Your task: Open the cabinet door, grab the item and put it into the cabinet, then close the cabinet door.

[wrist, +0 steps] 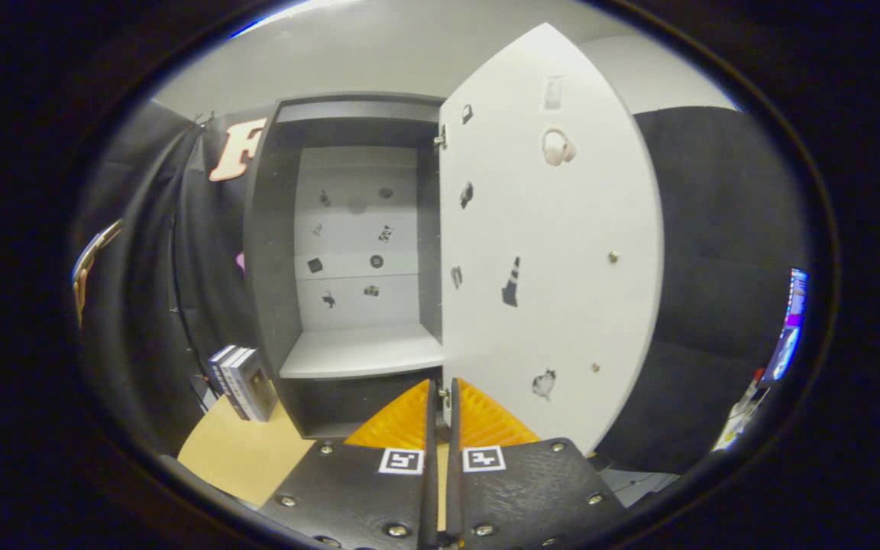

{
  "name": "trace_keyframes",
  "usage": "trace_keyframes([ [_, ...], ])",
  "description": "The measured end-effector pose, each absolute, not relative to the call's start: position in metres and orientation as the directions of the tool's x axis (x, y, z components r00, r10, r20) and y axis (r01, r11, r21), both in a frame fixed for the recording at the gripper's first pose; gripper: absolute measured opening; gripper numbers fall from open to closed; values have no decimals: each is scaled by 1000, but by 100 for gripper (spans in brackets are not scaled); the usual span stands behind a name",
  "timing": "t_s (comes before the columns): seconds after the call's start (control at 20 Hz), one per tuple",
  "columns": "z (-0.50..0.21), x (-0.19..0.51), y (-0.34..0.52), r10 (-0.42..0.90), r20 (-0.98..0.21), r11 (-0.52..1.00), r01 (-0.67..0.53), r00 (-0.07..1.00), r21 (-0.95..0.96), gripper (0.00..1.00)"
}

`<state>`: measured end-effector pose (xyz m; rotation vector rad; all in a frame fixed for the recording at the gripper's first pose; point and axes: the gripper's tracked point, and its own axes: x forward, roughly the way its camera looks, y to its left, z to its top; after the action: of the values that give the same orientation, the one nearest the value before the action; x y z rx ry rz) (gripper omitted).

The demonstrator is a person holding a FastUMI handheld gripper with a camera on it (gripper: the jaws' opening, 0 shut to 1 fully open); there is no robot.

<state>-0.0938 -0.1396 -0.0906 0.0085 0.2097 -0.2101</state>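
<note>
The grey cabinet (272,252) stands straight ahead with its white door (562,252) swung wide open to the right. Small stickers dot the door's inner face and the cabinet's white back wall (356,237). A bare white shelf (363,353) lies inside, just beyond my fingertips. My gripper (440,393) is shut, its two fingers pressed together with nothing between them, pointing at the cabinet's lower front edge near the door's hinge side. A stack of books (241,382) stands upright on the wooden table, left of the cabinet's base.
The wooden tabletop (234,454) runs under the cabinet and to the left of my fingers. Black cloth hangs behind and to the right of the door. A lit screen (787,328) glows far off to the right.
</note>
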Motion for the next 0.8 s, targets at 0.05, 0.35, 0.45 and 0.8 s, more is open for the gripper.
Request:
trace_keyframes([
  [0.05,-99,-92,-133,-177,-230,984,178,957,-15,5],
  [0.35,-165,-71,-105,-14,-373,1000,14,928,-1,28],
  [0.45,-190,-67,-96,37,-417,999,-46,908,-10,31],
  [0.8,-312,-61,-77,166,-618,979,-206,769,7,38],
])
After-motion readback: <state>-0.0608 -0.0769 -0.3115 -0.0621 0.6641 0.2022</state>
